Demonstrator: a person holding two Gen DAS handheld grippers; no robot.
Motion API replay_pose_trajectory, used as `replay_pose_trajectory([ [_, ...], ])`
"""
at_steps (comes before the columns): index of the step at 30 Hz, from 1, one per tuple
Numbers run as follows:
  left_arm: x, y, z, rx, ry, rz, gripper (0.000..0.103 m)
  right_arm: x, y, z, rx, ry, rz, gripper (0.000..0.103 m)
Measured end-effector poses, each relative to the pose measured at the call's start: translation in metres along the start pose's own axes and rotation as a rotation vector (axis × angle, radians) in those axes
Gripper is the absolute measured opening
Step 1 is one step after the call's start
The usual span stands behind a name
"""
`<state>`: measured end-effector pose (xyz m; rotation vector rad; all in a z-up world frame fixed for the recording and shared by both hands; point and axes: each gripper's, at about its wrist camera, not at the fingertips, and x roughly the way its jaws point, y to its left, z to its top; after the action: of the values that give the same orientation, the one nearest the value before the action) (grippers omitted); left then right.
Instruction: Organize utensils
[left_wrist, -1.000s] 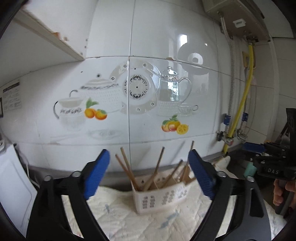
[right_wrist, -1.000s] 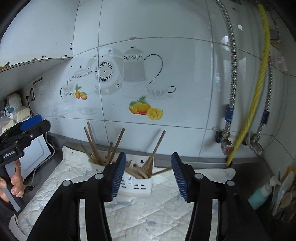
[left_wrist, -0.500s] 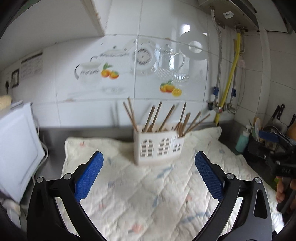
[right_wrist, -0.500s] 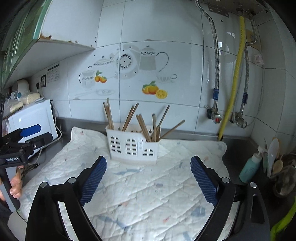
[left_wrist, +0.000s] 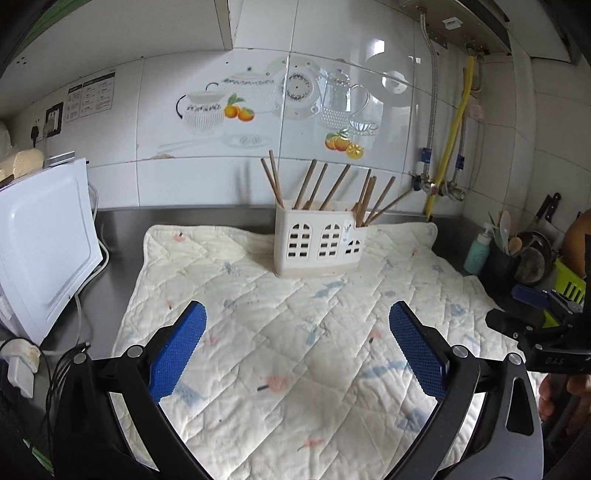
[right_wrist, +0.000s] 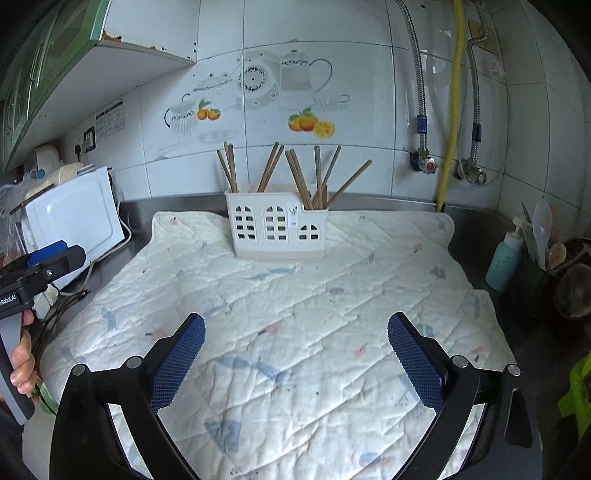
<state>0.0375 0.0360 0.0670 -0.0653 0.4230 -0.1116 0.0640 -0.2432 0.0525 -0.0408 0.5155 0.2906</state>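
Quilted cloth mat (left_wrist: 295, 332), glossy wall tiles (left_wrist: 207, 177)

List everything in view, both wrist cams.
chopsticks: about a dozen, brown, standing in the holder
utensil holder: one, white, rear of the mat
quilted mat: one, cream, on the steel counter
microwave: one, white, left
spray bottle: one, teal, right
yellow hose: one, on the wall
left tongs: blue pads, open, empty
right tongs: blue pads, open, empty
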Motion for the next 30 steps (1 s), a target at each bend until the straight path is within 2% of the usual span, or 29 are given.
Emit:
replay_pose_trajectory([
  [8,-0.007,0.004,-0.018,0.013,0.024,0.035,0.098,-0.003,0.005,-0.016,0.008,0.022,-0.001,0.096],
  [18,-0.005,0.001,-0.034,0.03,0.068,0.034,0.098,-0.009,0.006,-0.021,-0.002,0.023,-0.01,0.096],
  [30,0.001,-0.005,-0.036,0.032,0.085,0.017,0.098,-0.007,0.007,-0.021,-0.005,0.033,-0.004,0.096],
])
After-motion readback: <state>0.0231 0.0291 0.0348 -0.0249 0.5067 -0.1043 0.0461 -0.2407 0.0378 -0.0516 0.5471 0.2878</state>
